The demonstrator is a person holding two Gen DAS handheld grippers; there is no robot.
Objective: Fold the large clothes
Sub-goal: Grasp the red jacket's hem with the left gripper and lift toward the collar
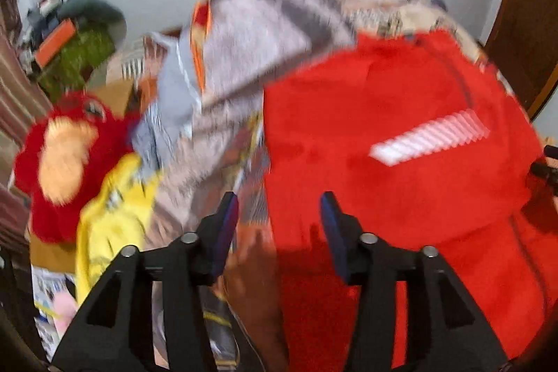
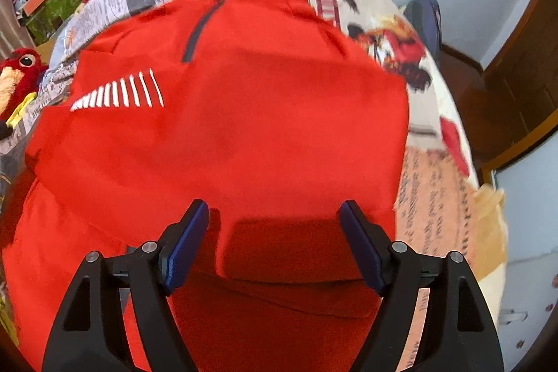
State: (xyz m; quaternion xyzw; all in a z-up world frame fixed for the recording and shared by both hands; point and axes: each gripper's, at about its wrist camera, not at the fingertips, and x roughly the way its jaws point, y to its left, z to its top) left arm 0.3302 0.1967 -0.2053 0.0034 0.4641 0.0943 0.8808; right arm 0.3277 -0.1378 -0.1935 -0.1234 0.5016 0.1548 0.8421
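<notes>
Right now, view by view:
Garment: a red zip-neck top is lying spread over the newspaper-print bedspread, its white striped logo facing up and its near hem sitting doubled over.
Left view only: a grey blanket is showing as a blur just beside the top, with a yellow cloth near the red plush bird.
Right view only: the dark neck zip is showing, and a wooden door is standing off to the side.
Left gripper: jaws are gaping wide, gripping nothing, hovering at the top's edge.
Right gripper: jaws are spread wide, empty, hanging over the folded hem.
</notes>
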